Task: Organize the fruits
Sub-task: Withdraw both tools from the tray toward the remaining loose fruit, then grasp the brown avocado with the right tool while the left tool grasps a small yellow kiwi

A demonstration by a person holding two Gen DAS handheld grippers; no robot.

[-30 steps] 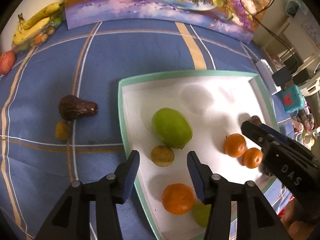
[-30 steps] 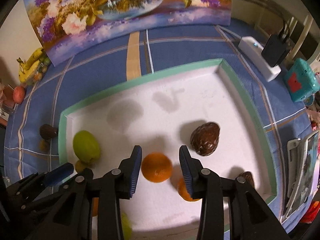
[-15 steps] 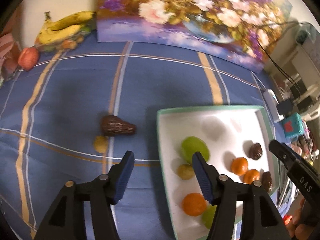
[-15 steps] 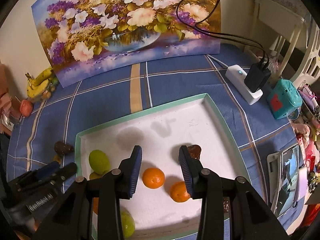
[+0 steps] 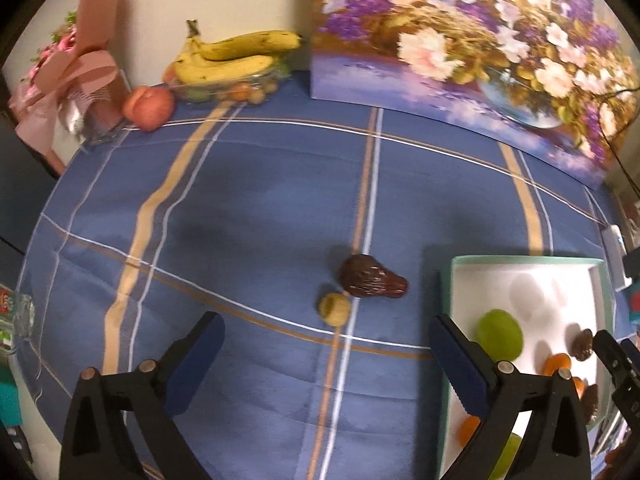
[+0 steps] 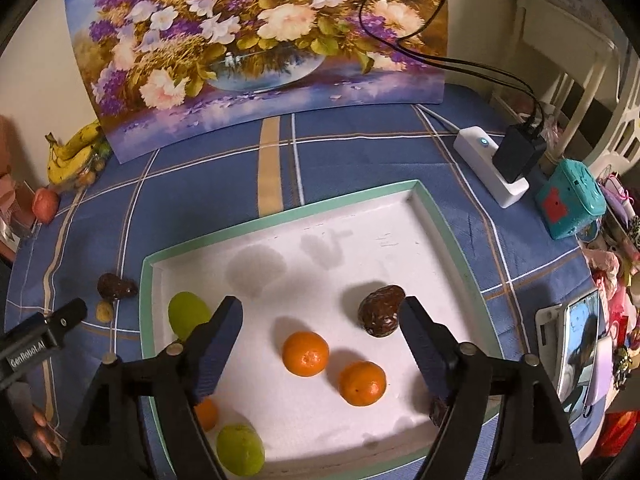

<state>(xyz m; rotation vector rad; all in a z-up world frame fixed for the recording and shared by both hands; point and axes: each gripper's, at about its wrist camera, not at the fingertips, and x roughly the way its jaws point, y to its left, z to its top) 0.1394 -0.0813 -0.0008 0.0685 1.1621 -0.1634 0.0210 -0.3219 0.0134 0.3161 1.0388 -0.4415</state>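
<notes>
A white tray with a green rim (image 6: 440, 232) holds a green fruit (image 6: 188, 314), two oranges (image 6: 306, 353), a brown avocado (image 6: 380, 314) and other fruit at its front. On the blue cloth left of the tray (image 5: 446, 280) lie a dark brown avocado (image 5: 370, 282) and a small yellow-green fruit (image 5: 335, 309). My left gripper (image 5: 326, 360) is open and empty, above the cloth just in front of these two. My right gripper (image 6: 320, 336) is open and empty above the tray's front.
A flower painting (image 6: 256, 48) stands at the back. Bananas in a glass dish (image 5: 232, 60), a red apple (image 5: 148, 106) and a pink bouquet (image 5: 68, 80) are at the back left. A power strip with charger (image 6: 500, 160) and a teal box (image 6: 570, 200) lie right.
My left gripper has moved left off the tray and now faces the two fruits on the cloth, jaws opened wider. My right gripper has risen and pulled back, jaws opened wider.
</notes>
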